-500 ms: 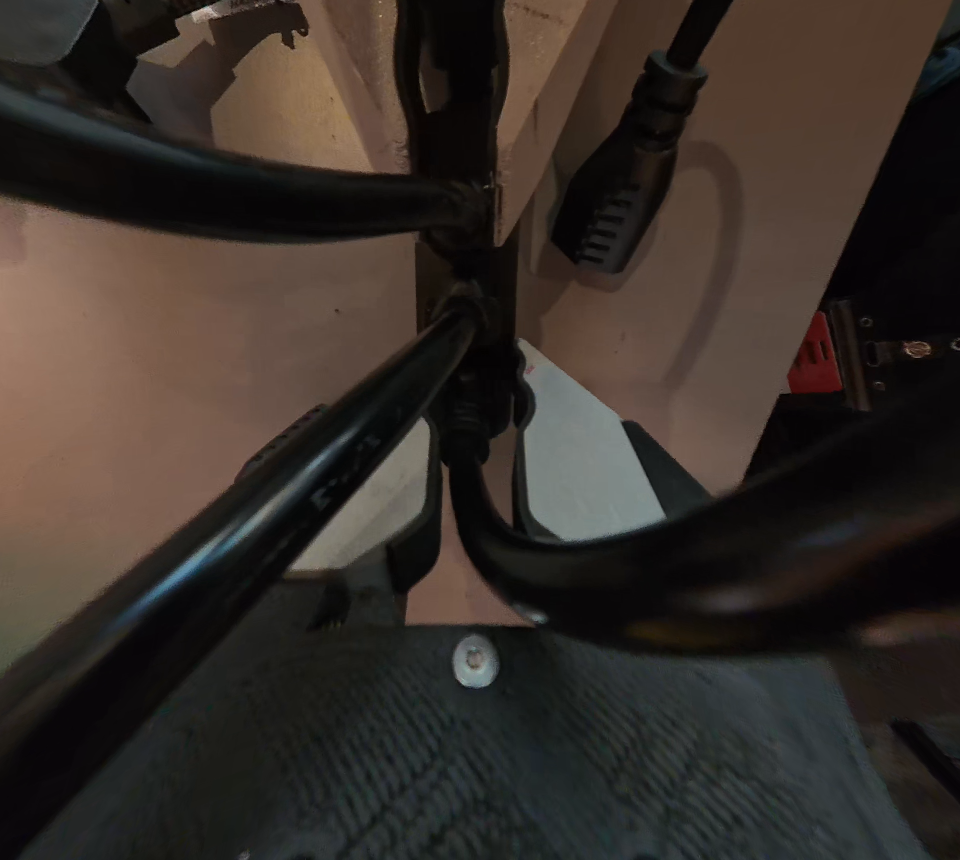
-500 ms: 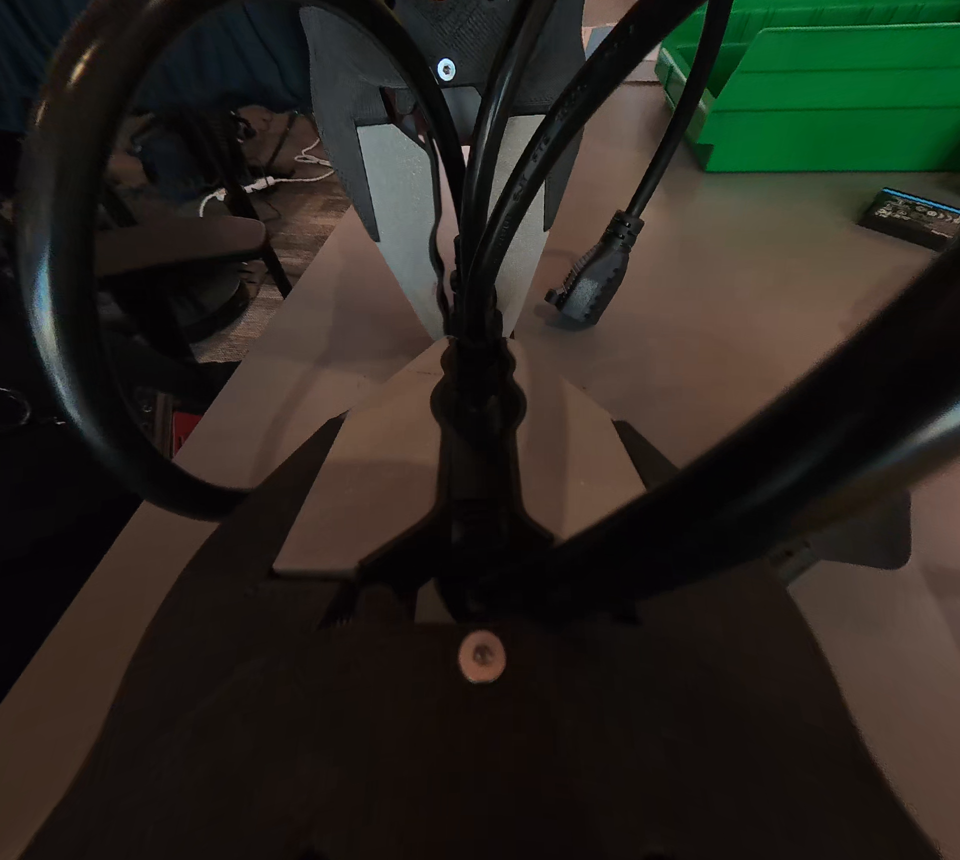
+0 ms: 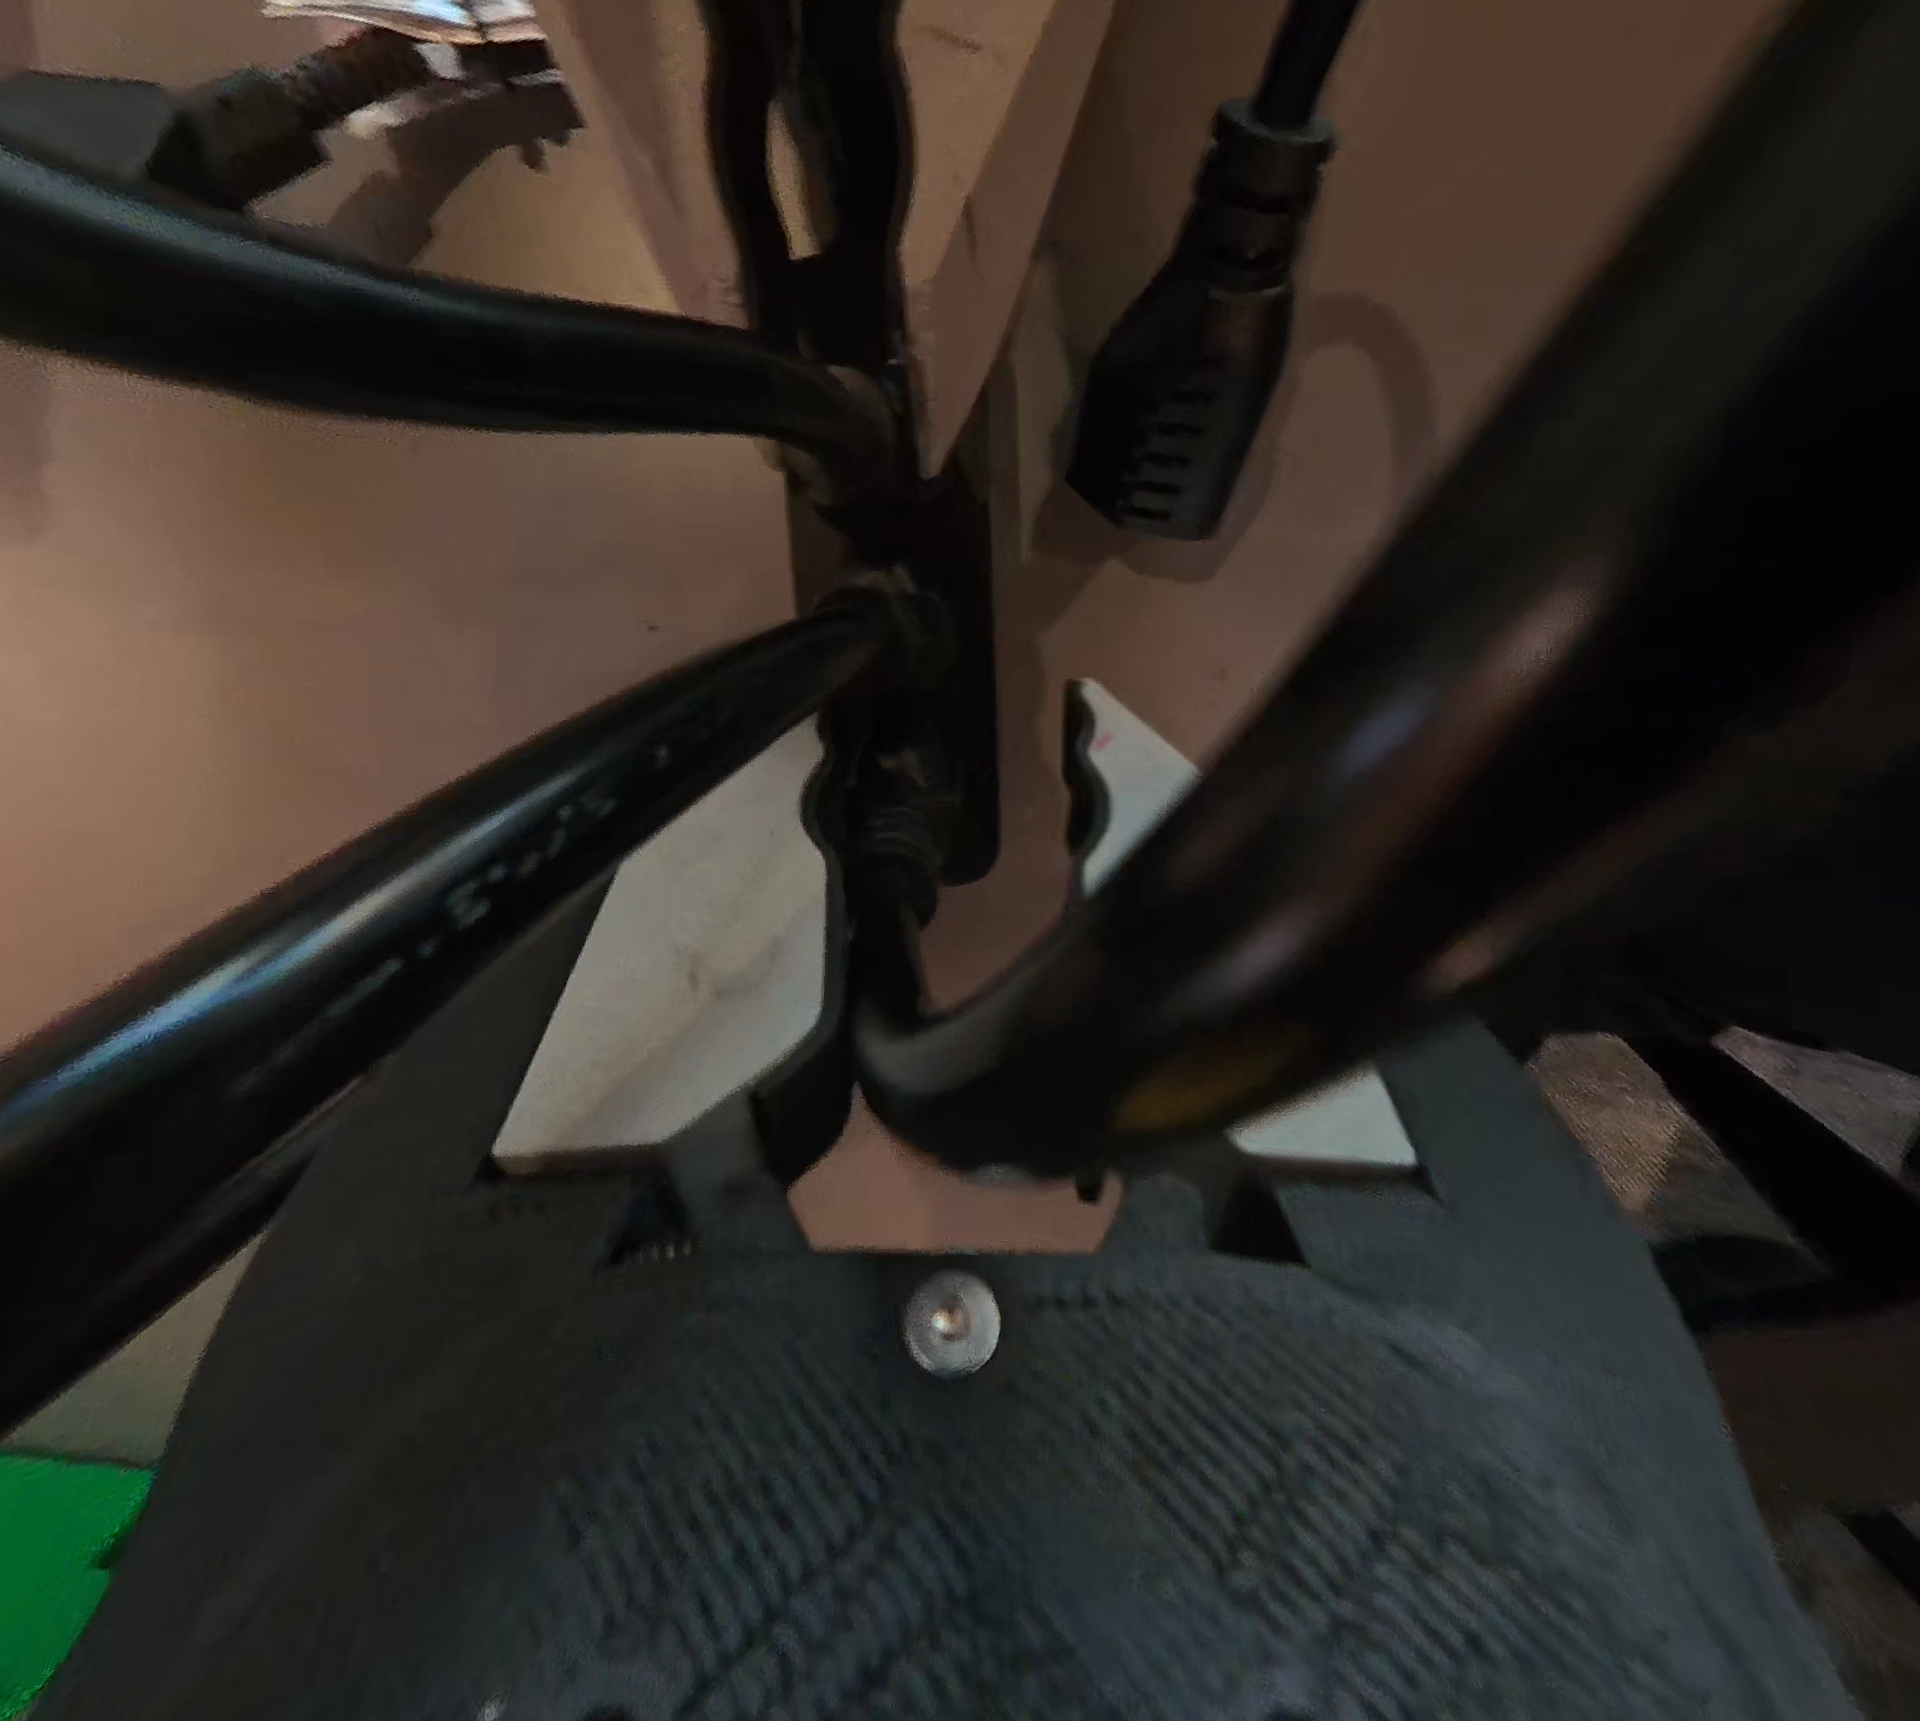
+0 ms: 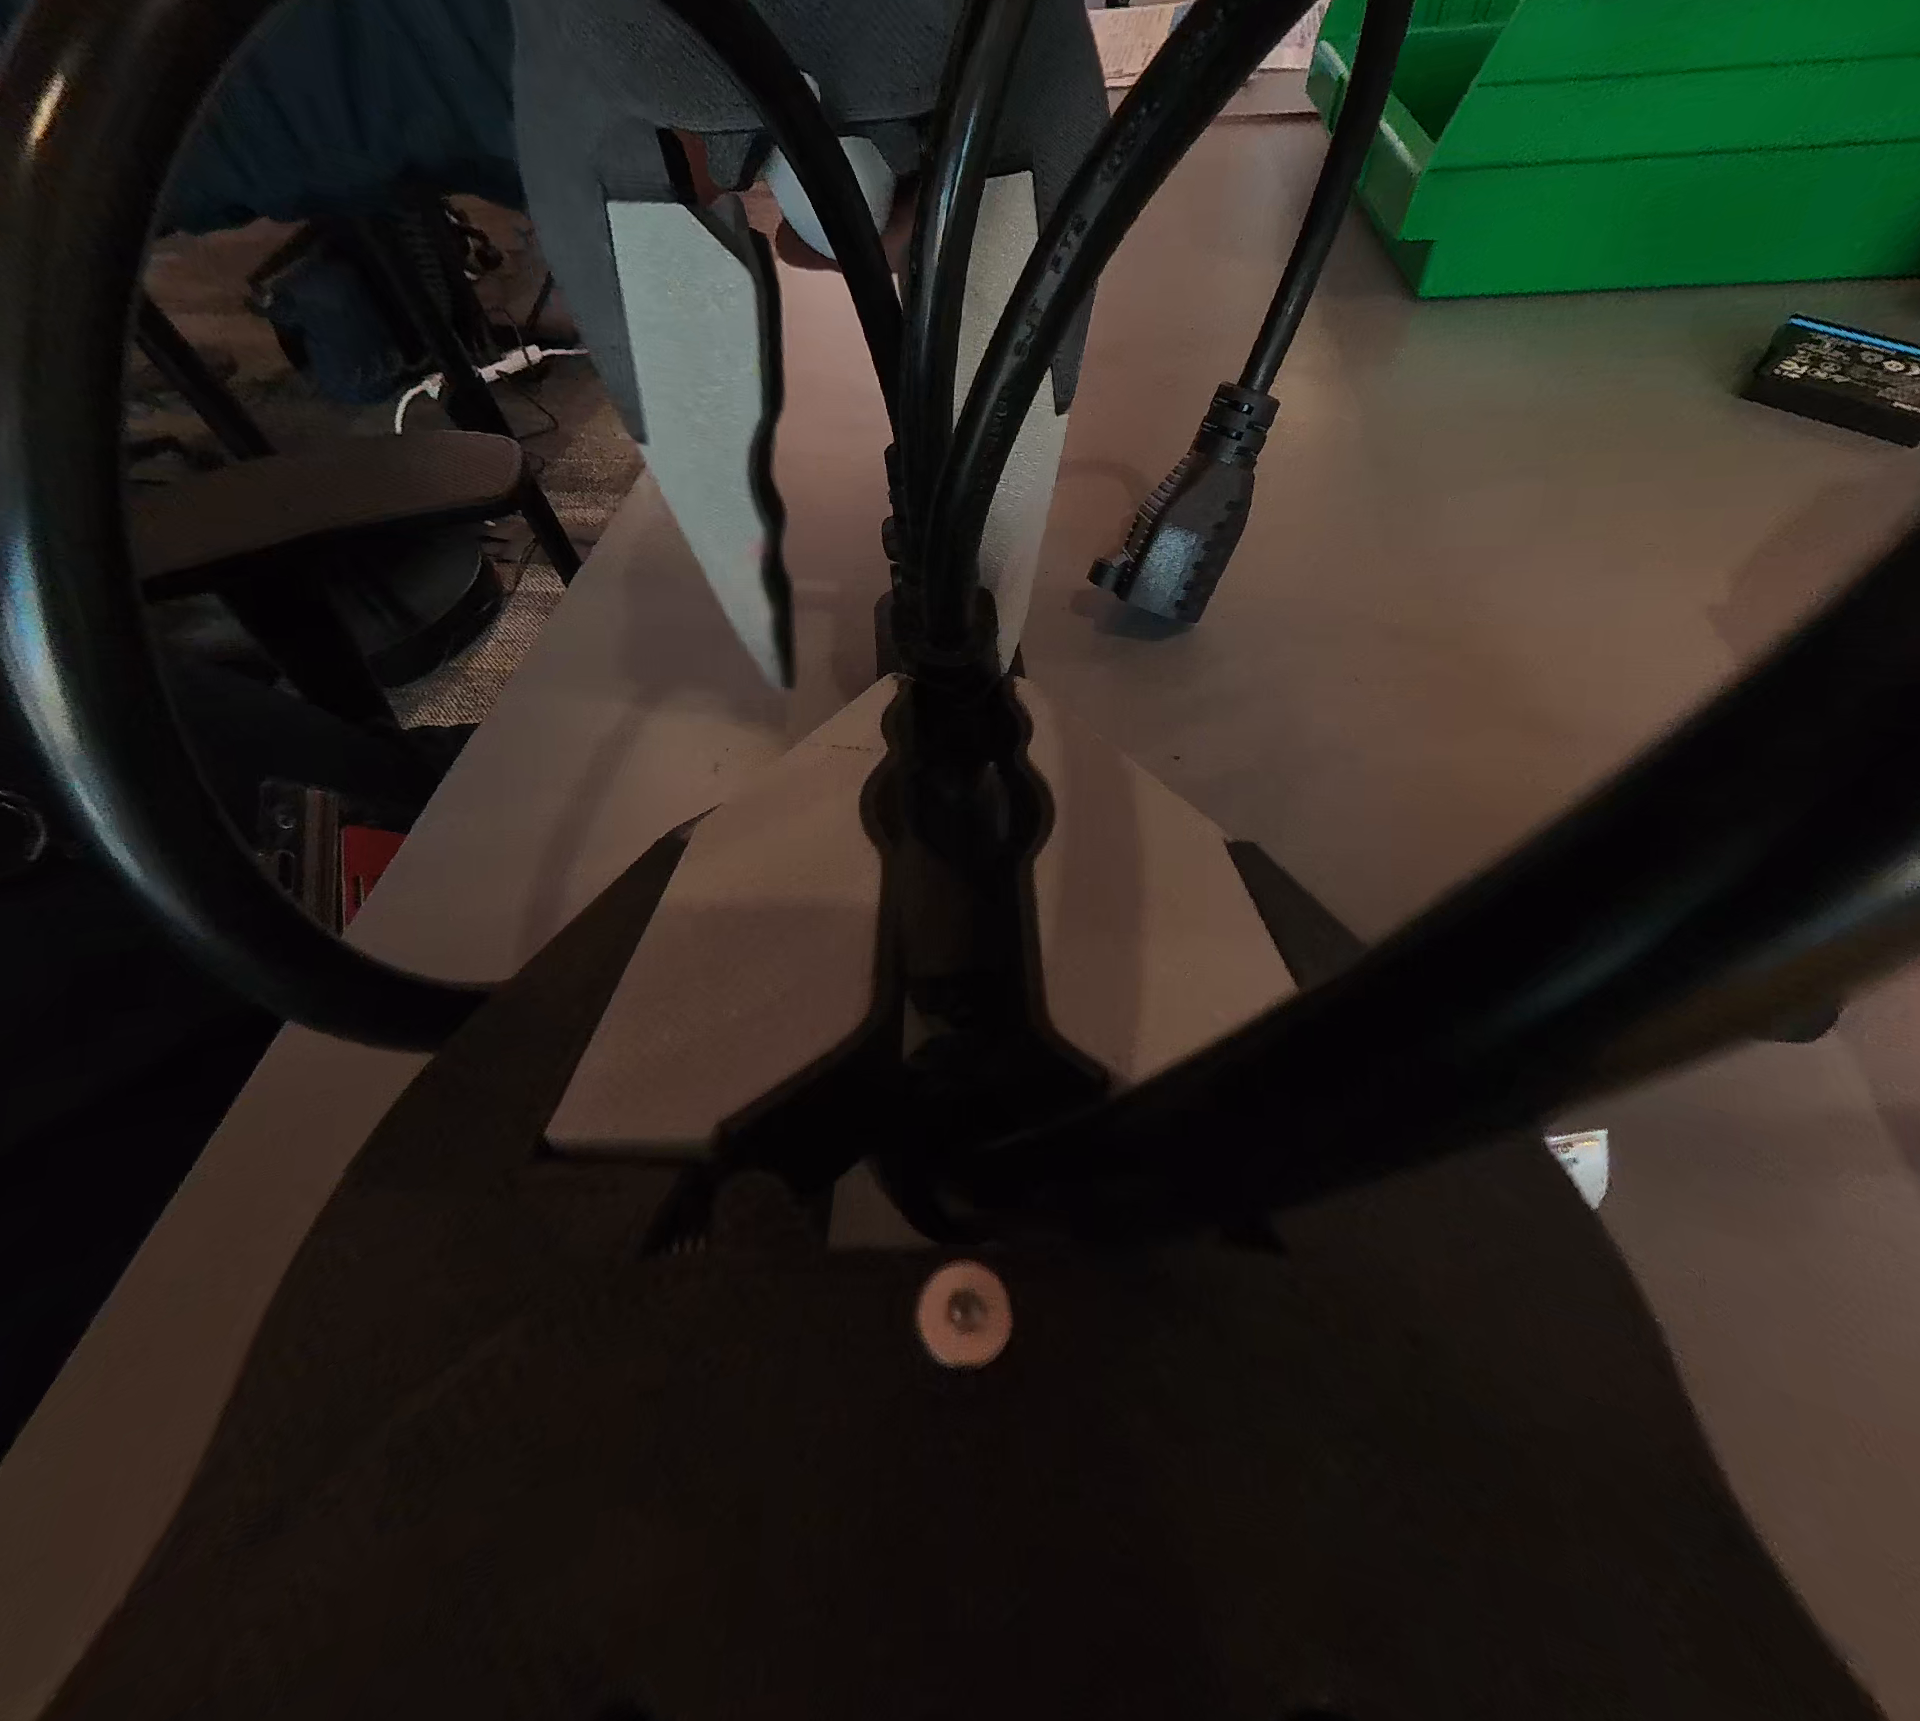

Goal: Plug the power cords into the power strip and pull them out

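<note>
A slim black power strip (image 4: 961,850) carrying three plugged-in glossy, round black cords (image 4: 966,341) hangs over the smooth tan table (image 4: 1455,684), pinched by the right gripper (image 4: 961,798)'s scalloped pads, while the left gripper (image 3: 951,778) stands open around its far end.

Green bins (image 4: 1662,113) stand at the far right of the table (image 4: 1455,736), a small black device (image 4: 1839,367) just before them.

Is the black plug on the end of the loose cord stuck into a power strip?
No, the black plug hangs free with its tip down near the bare table, not in any socket.
</note>
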Demonstrator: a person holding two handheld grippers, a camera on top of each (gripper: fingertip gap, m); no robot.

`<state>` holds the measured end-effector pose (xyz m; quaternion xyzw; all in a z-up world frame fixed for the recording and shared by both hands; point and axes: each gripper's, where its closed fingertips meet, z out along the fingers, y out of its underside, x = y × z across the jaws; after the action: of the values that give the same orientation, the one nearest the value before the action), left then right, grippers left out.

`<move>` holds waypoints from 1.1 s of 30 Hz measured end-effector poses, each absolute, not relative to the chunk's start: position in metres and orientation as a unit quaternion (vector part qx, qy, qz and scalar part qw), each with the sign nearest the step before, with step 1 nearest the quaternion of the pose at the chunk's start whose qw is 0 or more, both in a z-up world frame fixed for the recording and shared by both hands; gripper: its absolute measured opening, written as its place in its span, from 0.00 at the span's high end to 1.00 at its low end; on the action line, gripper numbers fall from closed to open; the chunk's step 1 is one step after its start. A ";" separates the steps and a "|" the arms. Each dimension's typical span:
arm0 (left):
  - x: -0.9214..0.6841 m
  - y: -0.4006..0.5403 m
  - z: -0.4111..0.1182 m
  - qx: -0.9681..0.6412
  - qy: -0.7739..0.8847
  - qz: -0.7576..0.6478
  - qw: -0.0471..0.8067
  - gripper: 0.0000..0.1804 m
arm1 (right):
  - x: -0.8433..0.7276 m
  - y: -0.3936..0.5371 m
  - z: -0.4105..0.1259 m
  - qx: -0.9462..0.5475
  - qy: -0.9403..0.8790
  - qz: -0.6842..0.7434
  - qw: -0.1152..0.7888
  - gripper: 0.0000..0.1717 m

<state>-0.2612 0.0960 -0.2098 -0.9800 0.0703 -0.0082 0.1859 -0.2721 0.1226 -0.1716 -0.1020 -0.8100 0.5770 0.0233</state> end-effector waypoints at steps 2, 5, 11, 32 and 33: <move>-0.268 0.099 -0.210 -0.978 0.070 0.016 0.197 0.85 | -0.272 0.123 -0.171 -0.104 -0.809 0.578 0.019 0.92; -0.266 0.099 -0.210 -0.976 0.069 0.006 0.207 0.82 | -0.272 0.123 -0.171 -0.104 -0.809 0.579 0.017 0.93; -0.262 0.095 -0.210 -0.977 0.070 -0.009 0.202 0.80 | -0.271 0.121 -0.171 -0.101 -0.809 0.579 0.018 0.92; -0.271 0.077 -0.186 -0.983 -0.008 0.056 0.175 0.77 | -0.271 0.119 -0.171 -0.107 -0.808 0.579 0.010 0.92; -0.266 0.088 -0.185 -0.978 -0.016 0.036 0.207 0.77 | -0.271 0.119 -0.171 -0.107 -0.808 0.579 0.012 0.92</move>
<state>-0.2656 0.0879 -0.1850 -0.9776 -0.0155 0.0362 0.2069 -0.2713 0.1192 -0.1714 -0.1066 -0.8084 0.5788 0.0116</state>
